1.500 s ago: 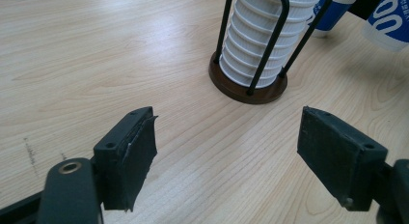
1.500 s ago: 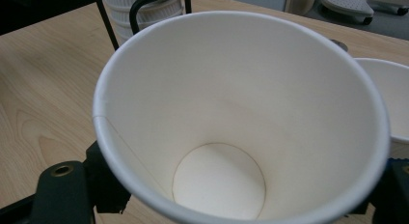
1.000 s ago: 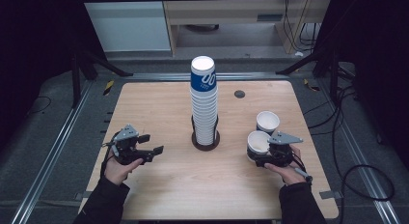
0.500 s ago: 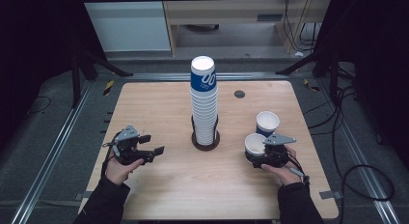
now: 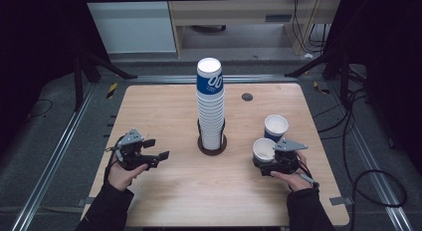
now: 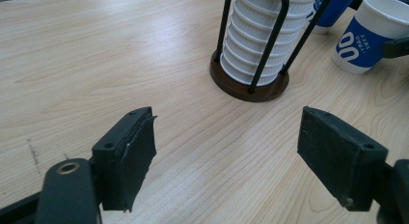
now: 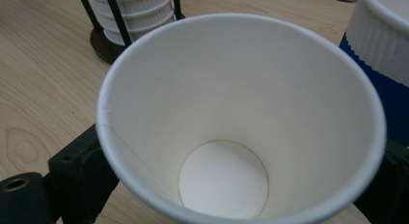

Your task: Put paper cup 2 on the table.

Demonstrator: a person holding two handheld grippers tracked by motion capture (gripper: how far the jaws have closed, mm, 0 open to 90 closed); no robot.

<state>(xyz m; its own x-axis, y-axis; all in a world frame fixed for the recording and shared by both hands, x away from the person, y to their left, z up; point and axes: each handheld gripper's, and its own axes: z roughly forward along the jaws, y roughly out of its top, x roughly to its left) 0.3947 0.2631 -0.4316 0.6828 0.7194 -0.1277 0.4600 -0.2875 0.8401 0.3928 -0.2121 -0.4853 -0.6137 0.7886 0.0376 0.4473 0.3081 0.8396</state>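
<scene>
A tall stack of white paper cups (image 5: 210, 111), the top one with a blue band, stands in a dark wire holder (image 5: 213, 146) at the table's middle. To its right a blue-and-white cup (image 5: 263, 149) stands upright between the jaws of my right gripper (image 5: 263, 159), and I look down into that empty cup (image 7: 226, 113). These jaws have just been opening and now sit wide on either side of the cup. A second cup (image 5: 275, 126) stands just behind it. My left gripper (image 5: 157, 148) rests open at the left, with nothing between its fingers (image 6: 128, 156).
The wooden table (image 5: 164, 106) has a small dark round hole (image 5: 247, 96) at the back right. Metal rails and cables run along both sides on the floor. A white cabinet and shelf stand behind the table.
The right hand and the cup have shifted slightly toward the near edge and settled lower. The left hand has stayed where it was.
</scene>
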